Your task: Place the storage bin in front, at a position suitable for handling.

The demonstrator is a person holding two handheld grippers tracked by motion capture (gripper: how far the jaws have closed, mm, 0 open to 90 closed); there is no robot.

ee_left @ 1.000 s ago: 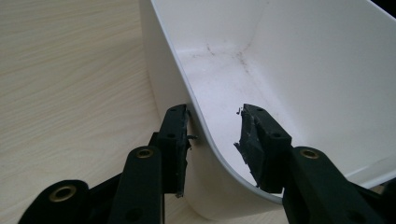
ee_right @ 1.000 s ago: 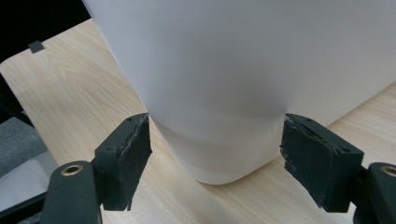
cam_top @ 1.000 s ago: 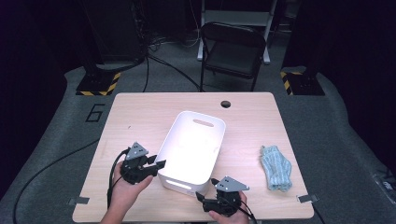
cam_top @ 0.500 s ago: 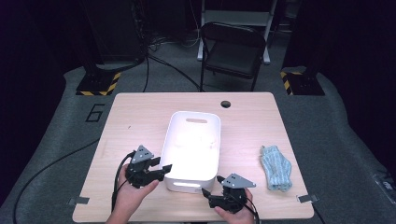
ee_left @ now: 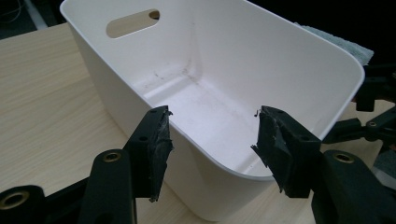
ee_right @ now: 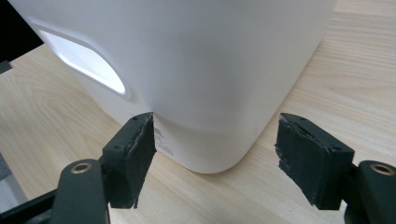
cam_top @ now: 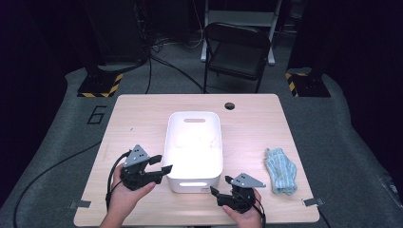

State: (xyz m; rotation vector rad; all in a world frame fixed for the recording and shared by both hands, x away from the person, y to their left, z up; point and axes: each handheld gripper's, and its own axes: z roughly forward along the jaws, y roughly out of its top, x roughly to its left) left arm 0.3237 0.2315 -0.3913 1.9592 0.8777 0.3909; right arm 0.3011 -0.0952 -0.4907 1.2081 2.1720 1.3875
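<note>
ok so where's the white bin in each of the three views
High view: the white bin sits mid-table, between the left gripper and right gripper.
Left gripper view: its open inside lies past the open jaws.
Right gripper view: a lower outer corner looms close.
Shared landmark: the slot handle.

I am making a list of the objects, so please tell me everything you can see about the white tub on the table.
The white tub looks like smooth plastic: rectangular, with rounded corners and an oval handle slot in each short end. It stands upright and open near the middle of the wooden table. It is empty, with faint scuff marks on the floor inside. Nothing visibly grips it.
</note>
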